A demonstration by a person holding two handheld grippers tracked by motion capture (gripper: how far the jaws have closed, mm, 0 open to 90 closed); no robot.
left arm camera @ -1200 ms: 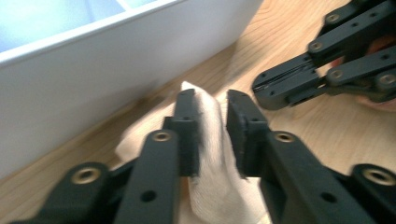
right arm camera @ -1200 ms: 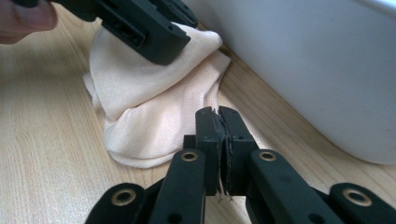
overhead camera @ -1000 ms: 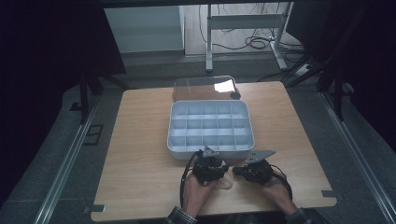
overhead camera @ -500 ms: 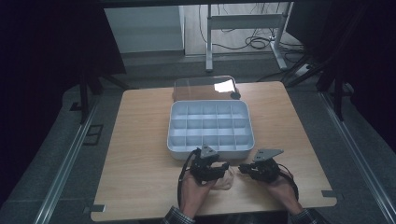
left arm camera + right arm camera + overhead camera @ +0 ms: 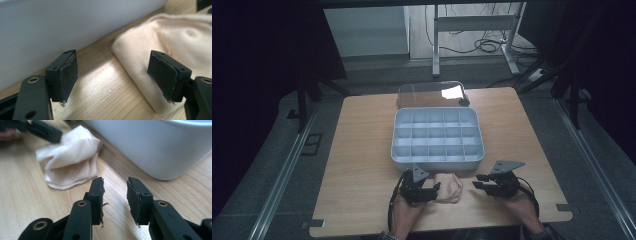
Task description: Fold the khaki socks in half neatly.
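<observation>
High view's pretty dim — dark all around, only the table [image 5: 362, 150] lit, with glare on the clear lid [image 5: 432, 92]. Gripper views are brighter, soft-focused up close — the tray wall [image 5: 62, 25] blurs.

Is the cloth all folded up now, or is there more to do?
Done: the beige cloth lies bunched in rough folds on the table, just in front of the grey divided tray. In hand: nothing. The left gripper has just been opening, one jaw over the cloth's edge, not pinching it; the right gripper has been opening too, over bare wood. Left: the folds look loose, so probably more tidying.
</observation>
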